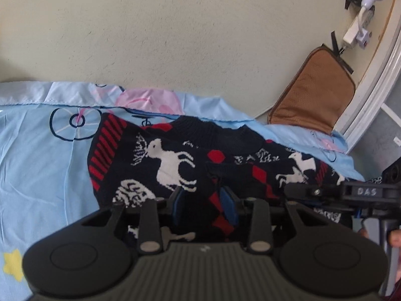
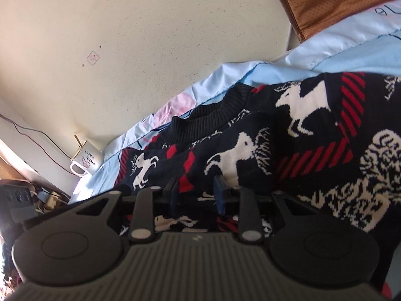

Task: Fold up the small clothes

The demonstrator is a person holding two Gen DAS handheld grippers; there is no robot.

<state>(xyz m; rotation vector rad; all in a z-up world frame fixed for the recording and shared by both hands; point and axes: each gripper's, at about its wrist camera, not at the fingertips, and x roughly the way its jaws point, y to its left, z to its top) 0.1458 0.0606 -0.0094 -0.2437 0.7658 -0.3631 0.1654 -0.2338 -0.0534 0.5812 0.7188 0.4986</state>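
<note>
Bedsheet (image 1: pixel 37 150) carries the sweater (image 1: pixel 175 163) flat for folding; left claw (image 1: pixel 204 200) and right claw (image 2: pixel 196 190) each stand partly apart over its knit, whether pinching it I cannot tell.

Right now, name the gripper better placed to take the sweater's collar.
Left, probably. The collar lies straight ahead of the left gripper, which sits over the middle of the sweater. From the right gripper it lies off to the left, with more knit to cross.
</note>
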